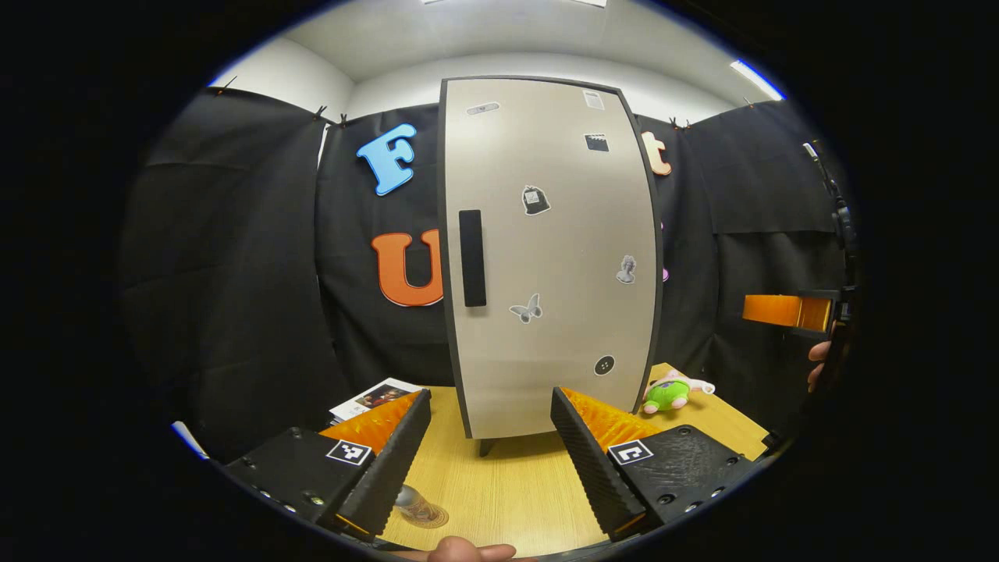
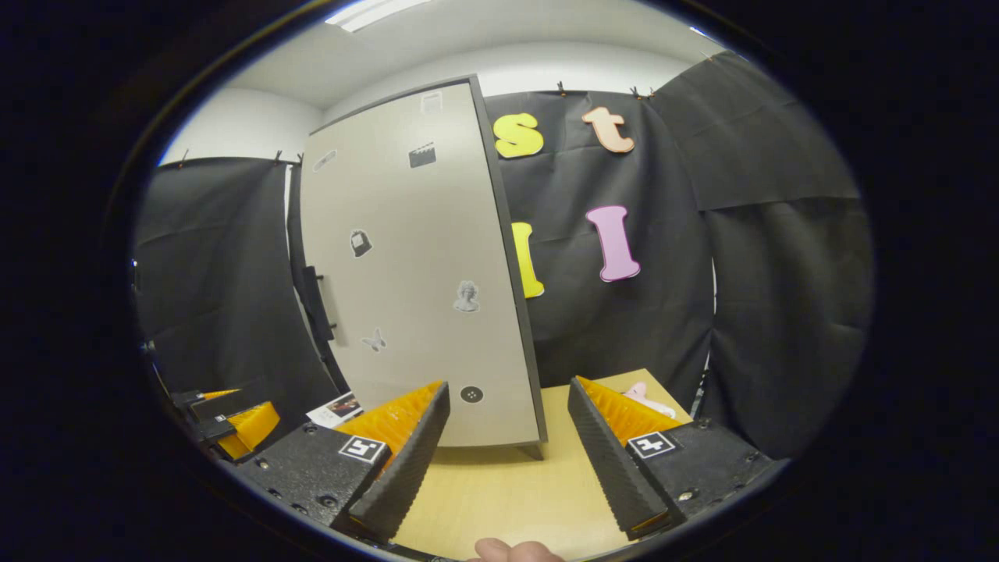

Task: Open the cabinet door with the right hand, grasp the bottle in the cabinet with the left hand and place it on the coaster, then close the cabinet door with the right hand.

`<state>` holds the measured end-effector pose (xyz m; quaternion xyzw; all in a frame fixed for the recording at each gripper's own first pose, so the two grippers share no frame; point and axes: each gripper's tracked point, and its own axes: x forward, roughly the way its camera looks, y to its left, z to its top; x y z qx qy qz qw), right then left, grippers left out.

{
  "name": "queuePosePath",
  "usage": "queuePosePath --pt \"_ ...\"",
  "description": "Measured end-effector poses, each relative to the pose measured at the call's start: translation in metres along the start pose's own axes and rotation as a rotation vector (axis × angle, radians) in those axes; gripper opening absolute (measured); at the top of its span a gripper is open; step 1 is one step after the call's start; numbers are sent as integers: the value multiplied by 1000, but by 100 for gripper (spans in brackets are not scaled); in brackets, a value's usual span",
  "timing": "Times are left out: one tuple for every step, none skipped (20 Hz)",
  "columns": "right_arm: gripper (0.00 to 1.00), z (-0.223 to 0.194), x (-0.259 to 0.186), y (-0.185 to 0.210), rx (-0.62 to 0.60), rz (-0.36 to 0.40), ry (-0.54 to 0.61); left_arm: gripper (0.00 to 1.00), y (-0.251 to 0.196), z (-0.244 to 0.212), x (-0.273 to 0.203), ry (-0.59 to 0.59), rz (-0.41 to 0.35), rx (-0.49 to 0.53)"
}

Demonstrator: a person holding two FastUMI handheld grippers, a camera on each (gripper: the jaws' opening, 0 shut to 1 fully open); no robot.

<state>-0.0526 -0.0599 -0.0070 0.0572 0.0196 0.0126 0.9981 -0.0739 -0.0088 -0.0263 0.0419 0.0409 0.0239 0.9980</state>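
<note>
The tall beige cabinet (image 1: 546, 257) stands on the wooden table (image 1: 507, 484) with its door closed, so its inside is hidden. A black vertical handle (image 1: 472, 257) sits on the door's left side. My left gripper (image 1: 492, 400) is open and empty, facing the lower door from a short way back. A round brownish coaster (image 1: 428, 514) lies on the table by its left finger, partly covered. My right gripper (image 2: 507, 385) is open and empty, pointing at the cabinet's (image 2: 414, 273) lower right corner, with the handle (image 2: 316, 304) far left. The left gripper (image 2: 234, 421) shows low at the left.
A green and pink plush toy (image 1: 667, 393) lies at the cabinet's right foot, also seen as the plush toy (image 2: 644, 396). A printed booklet (image 1: 375, 396) lies at the left foot. One finger (image 1: 780, 310) of the right gripper and a hand (image 1: 818, 363) are at the far right.
</note>
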Motion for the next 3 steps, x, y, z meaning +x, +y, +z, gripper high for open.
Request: queuePosePath --pt "98 -1 0 0 -1 -1 2 94 0 0 0 -1 0 -1" --pt "98 -2 0 0 0 0 4 94 0 -1 1 1 0 -1" --pt "92 -3 -1 -1 0 -2 5 94 0 -1 1 4 -1 -1"
